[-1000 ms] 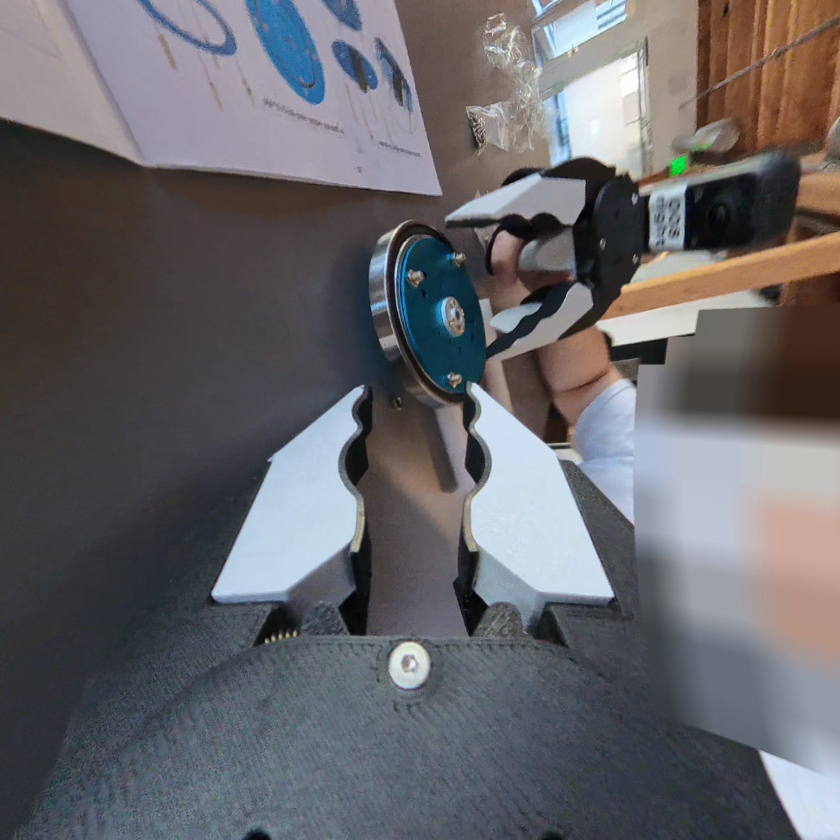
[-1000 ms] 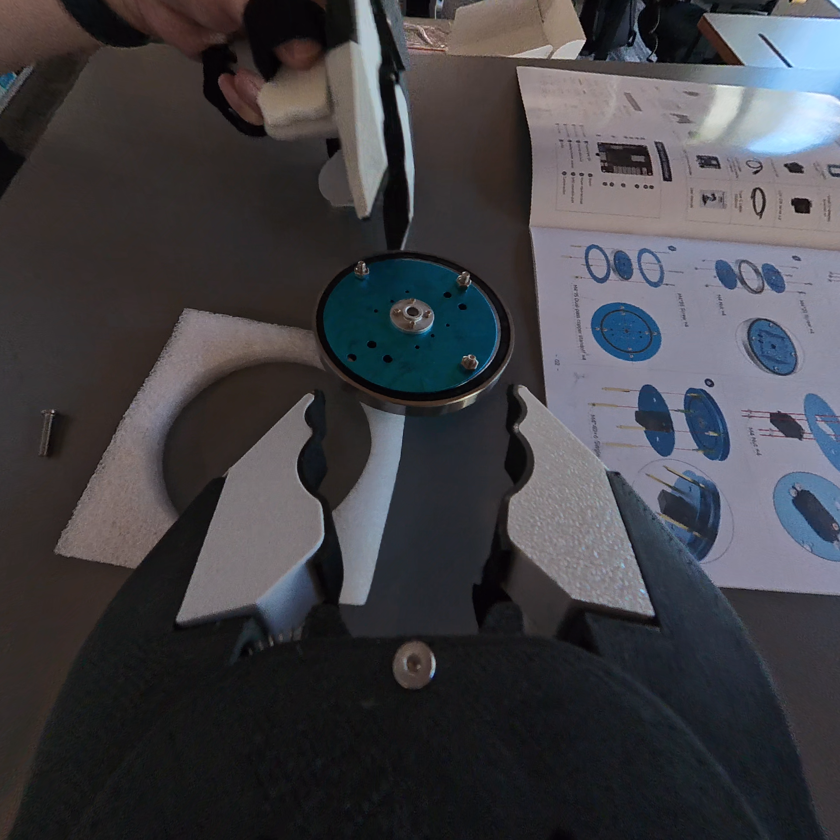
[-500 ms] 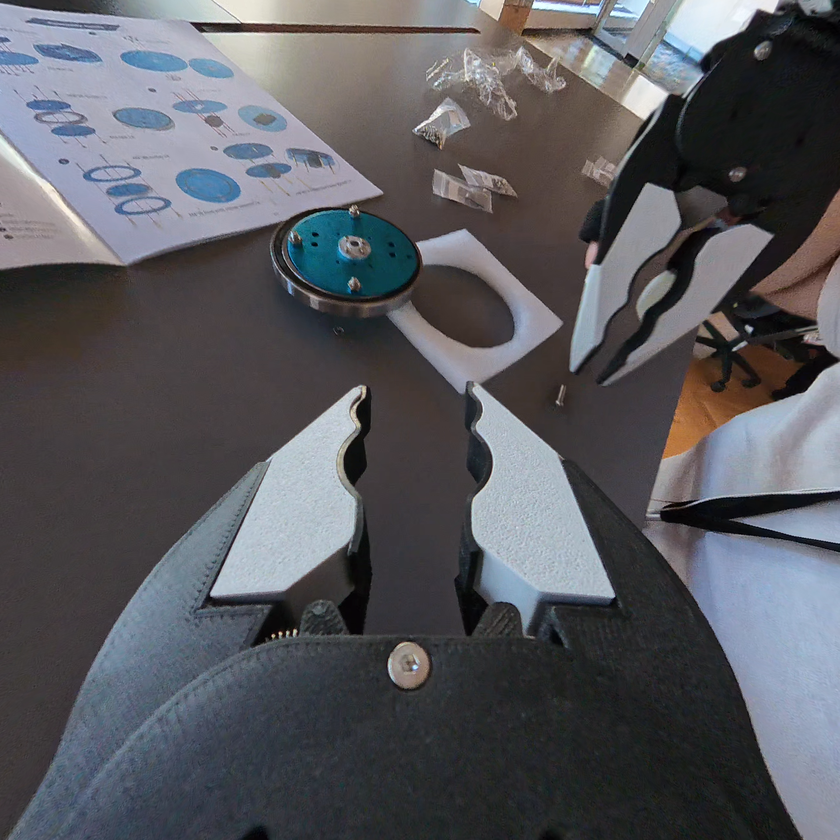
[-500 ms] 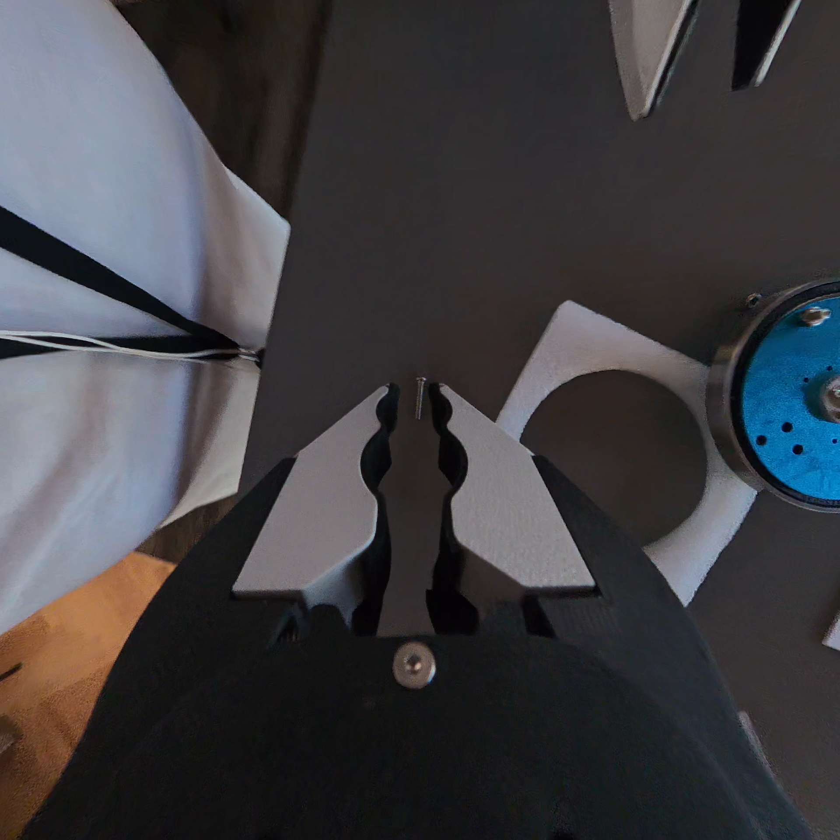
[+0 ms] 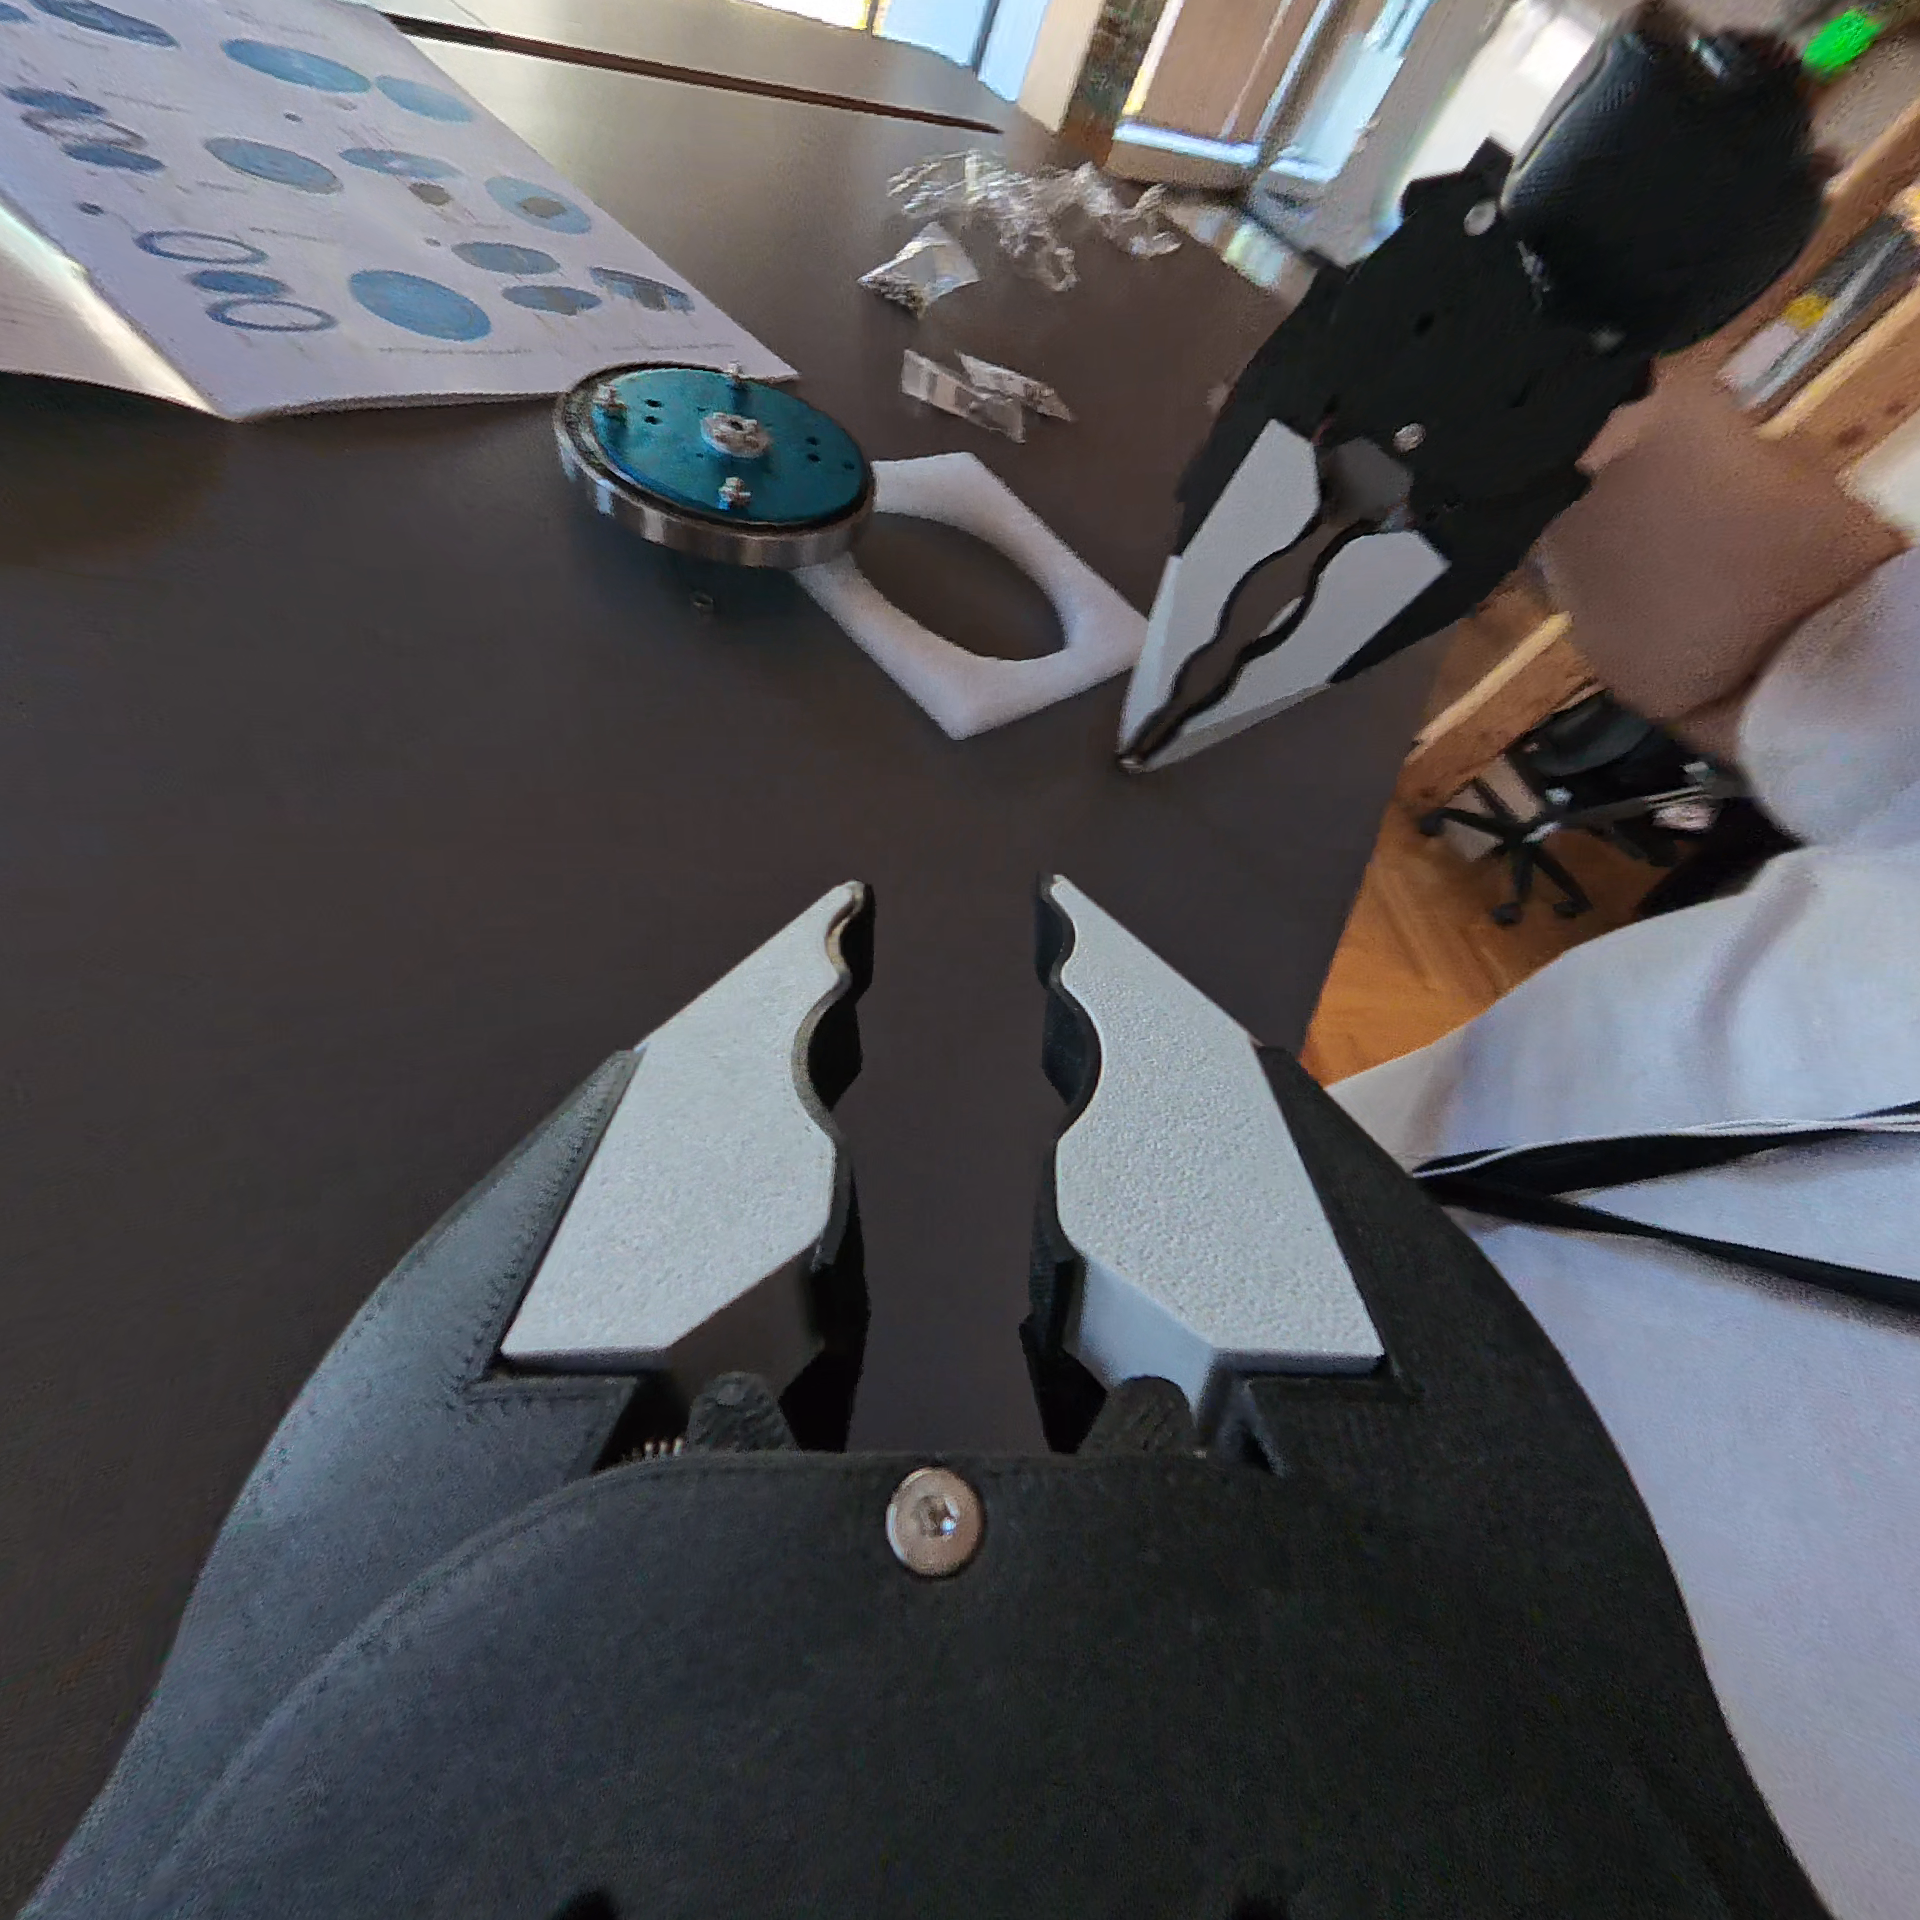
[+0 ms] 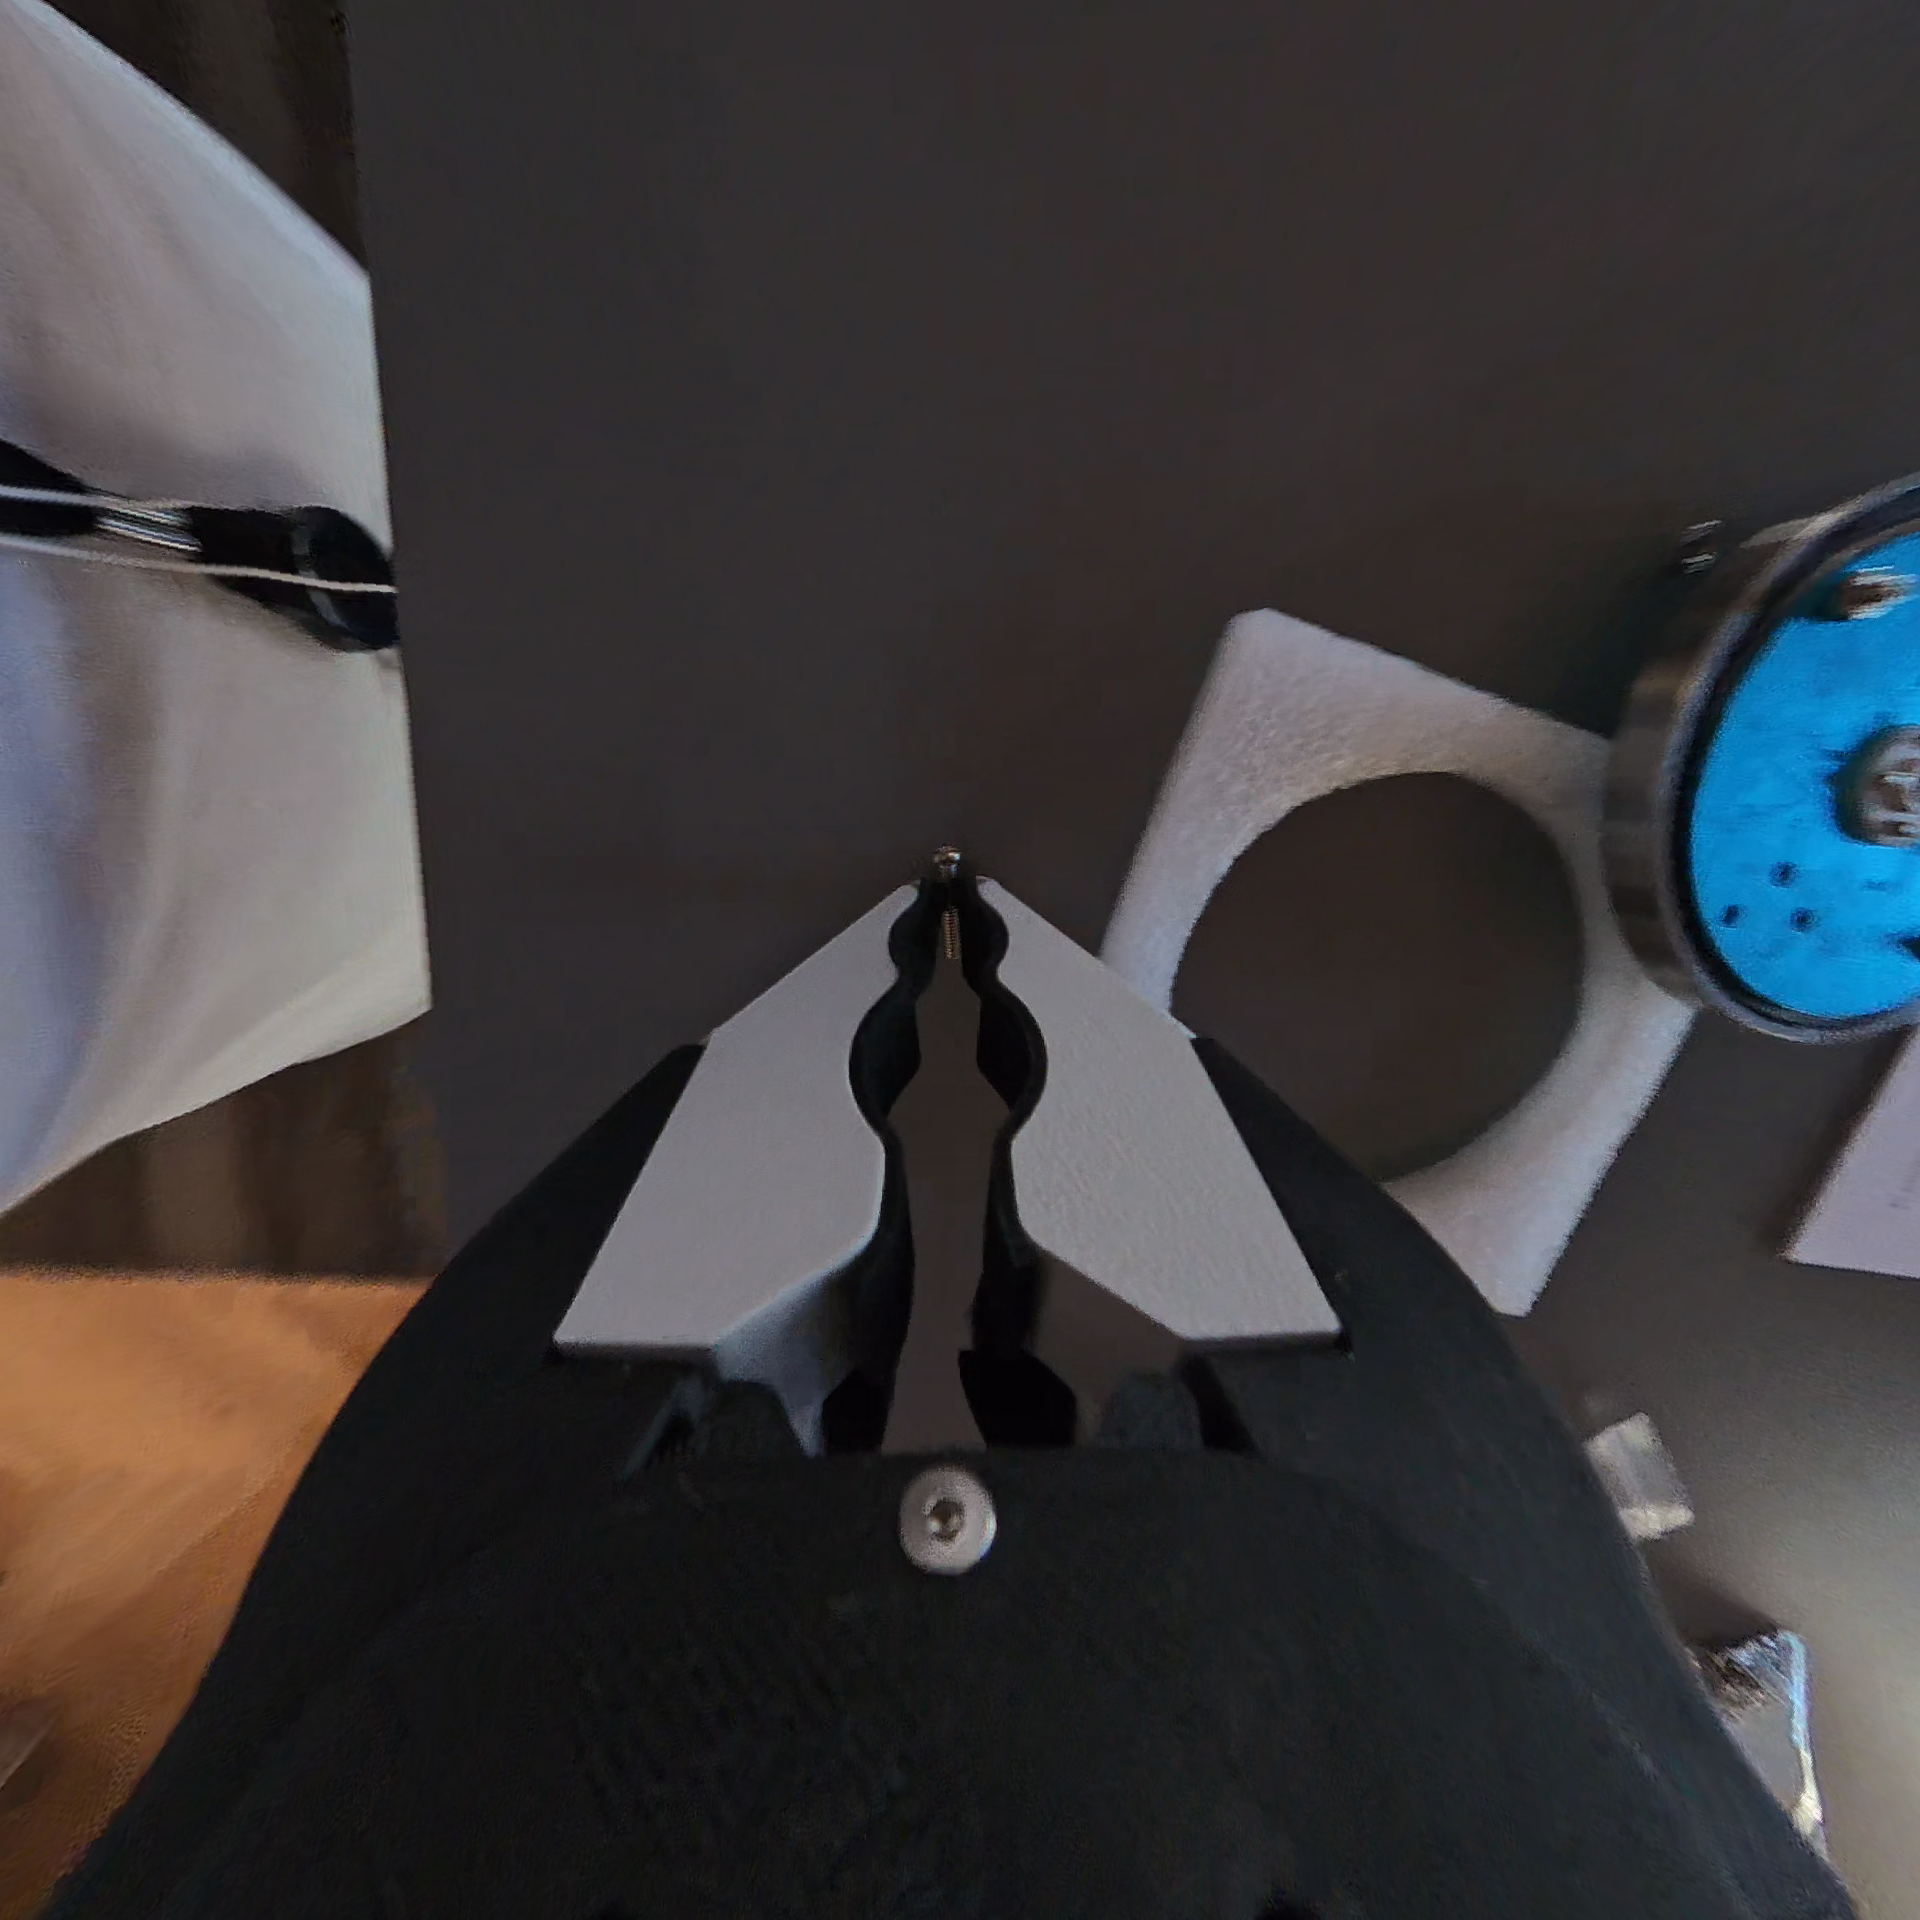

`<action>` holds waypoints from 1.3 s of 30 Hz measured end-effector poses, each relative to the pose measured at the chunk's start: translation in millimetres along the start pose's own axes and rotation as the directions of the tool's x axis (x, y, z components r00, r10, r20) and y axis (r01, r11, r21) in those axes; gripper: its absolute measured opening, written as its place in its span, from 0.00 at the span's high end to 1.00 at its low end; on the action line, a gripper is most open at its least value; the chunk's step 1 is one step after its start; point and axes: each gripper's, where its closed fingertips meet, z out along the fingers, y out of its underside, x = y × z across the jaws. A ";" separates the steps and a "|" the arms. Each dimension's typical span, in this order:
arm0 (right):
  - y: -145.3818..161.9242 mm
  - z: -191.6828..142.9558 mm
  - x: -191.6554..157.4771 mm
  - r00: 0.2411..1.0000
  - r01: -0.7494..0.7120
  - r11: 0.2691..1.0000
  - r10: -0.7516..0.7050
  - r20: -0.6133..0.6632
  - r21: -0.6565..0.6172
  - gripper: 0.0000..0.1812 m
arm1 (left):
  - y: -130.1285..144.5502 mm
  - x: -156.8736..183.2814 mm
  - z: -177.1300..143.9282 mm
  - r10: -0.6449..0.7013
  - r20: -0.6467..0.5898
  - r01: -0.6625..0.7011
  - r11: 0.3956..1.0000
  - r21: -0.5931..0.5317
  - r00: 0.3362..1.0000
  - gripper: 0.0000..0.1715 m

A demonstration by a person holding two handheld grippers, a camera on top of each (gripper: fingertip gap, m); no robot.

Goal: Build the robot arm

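A: A dark matte table (image 5: 312,727) is filling both views, with wooden floor showing past its edge and a person in a white top sitting close against it.

B: What is the right gripper (image 6: 948,883) doing?

A: It is pinching a small screw (image 6: 948,902) right at its fingertips, jaws drawn together on the shank, the head poking just beyond the tips. In the left wrist view the same gripper (image 5: 1138,753) is pointing its tips down at the table, just beside a corner of the white foam square (image 5: 987,686).

B: And the left gripper (image 5: 951,899)?

A: Its jaws are standing apart with nothing between them, hovering over bare table, well apart from everything.

B: What is lying around?

A: A steel-rimmed disc with a blue face (image 5: 717,462) is resting partly on the foam square (image 6: 1299,727), which has a round hole cut through it. A printed sheet with blue diagrams (image 5: 312,229) is lying just beyond the disc, and clear plastic bags (image 5: 997,223) are lying farther back.
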 end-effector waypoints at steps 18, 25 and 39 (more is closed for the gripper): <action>0.9 -17.1 5.9 0.808 0.372 0.913 -0.230 -0.542 0.167 0.99 | -20.0 -2.5 55.0 0.373 0.025 -0.369 0.924 -0.103 0.927 0.80; 0.9 -40.7 17.4 0.667 0.553 0.817 -0.317 -0.675 0.162 0.99 | -34.7 43.1 92.3 0.469 0.020 -0.468 0.883 -0.042 0.883 0.92; 11.9 -119.5 -13.2 0.316 0.917 0.379 -0.493 -0.811 0.127 0.99 | -60.5 135.8 145.4 0.126 -0.468 -0.178 0.982 -0.068 0.875 0.72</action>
